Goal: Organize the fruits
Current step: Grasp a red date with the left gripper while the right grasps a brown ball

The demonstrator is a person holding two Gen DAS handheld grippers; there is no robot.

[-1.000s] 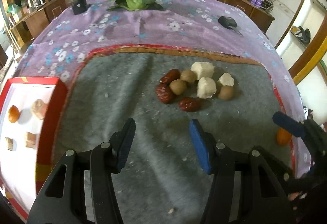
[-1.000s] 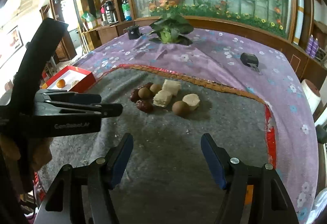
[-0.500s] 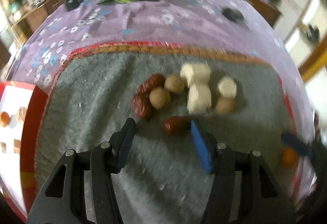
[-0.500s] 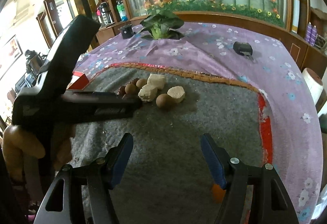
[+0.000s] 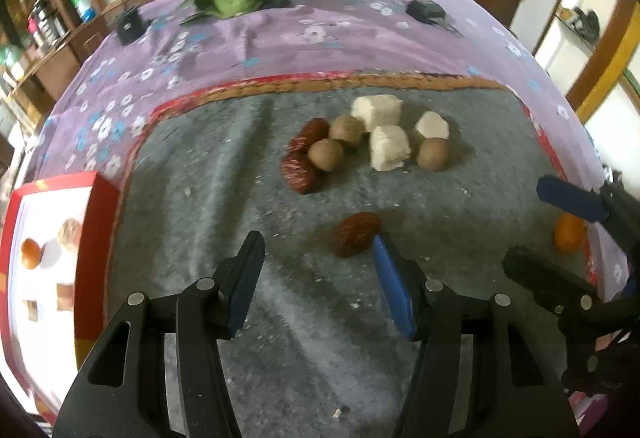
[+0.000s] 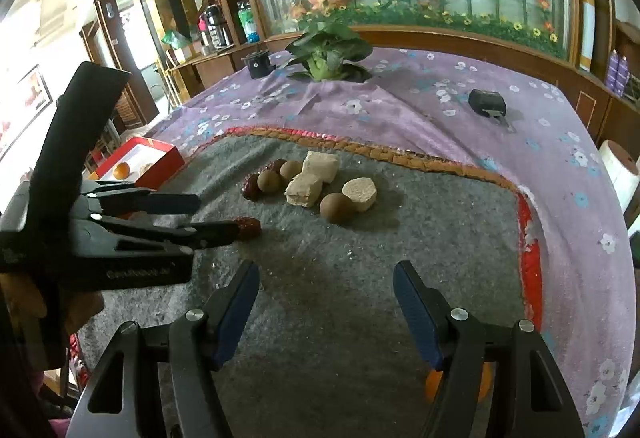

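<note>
Two hand-held grippers hover over fruit on a grey felt mat (image 5: 224, 178).

The left gripper (image 5: 316, 250), jaws wide and empty, hangs near a lone wrinkled red date (image 5: 357, 234), its blue-padded right finger just beside it. Farther off lie two more dates, three brown round fruits and three pale blocks. The right gripper (image 6: 326, 278) is also wide and empty; a small orange fruit (image 6: 434, 386) shows behind its right finger. A red-rimmed white tray (image 5: 102, 238) sits at left.

a table under a purple floral cloth (image 5: 320, 38) carries a grey felt mat (image 5: 224, 198), seemingly a leafy plant (image 6: 326, 52), and a red box (image 5: 96, 238).
</note>
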